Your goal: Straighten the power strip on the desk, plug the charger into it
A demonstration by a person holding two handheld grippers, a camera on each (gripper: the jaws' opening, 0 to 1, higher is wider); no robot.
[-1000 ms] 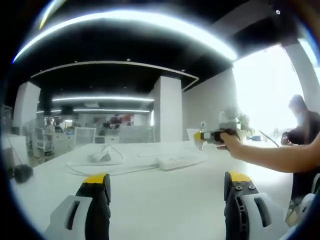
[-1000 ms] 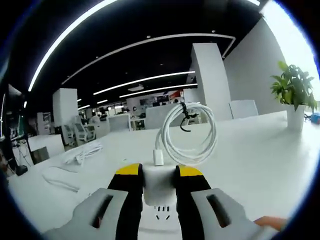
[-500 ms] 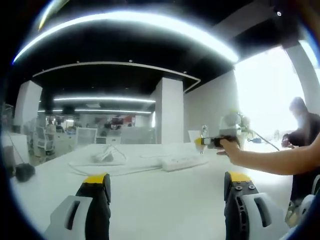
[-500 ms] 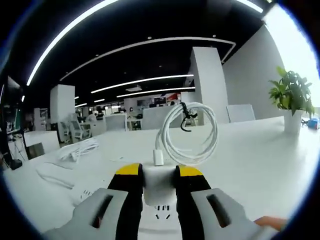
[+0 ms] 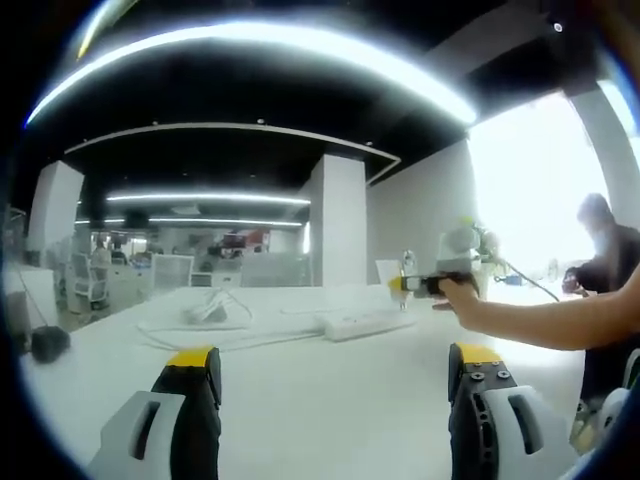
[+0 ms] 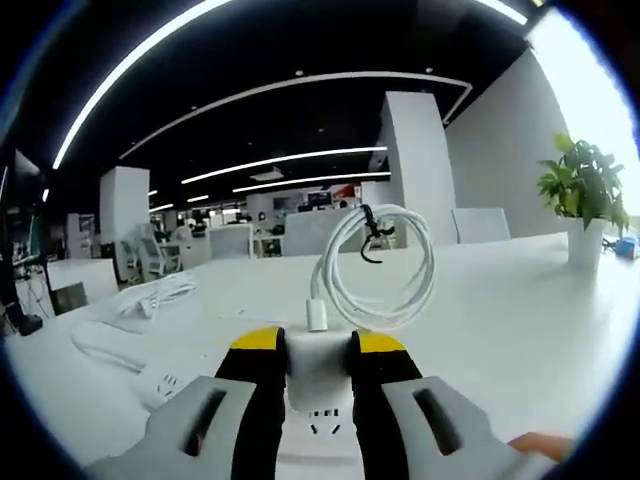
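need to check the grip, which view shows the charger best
The right gripper view: the charger sits close up between the right tool jaws, its coiled cable above. The left gripper view shows it far off, tiny at that tool's tip.

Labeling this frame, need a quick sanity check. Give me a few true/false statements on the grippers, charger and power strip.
1. The right gripper is shut on the charger. True.
2. The left gripper holds the power strip. False: its jaws stand open with nothing between them; the strip lies on the desk further ahead.
3. The charger's cable is tied in a coil. True.
4. The charger is already plugged into the strip. False: in the right gripper view it is held above a strip's sockets, not seated.
5. A plant stands on the desk. True.
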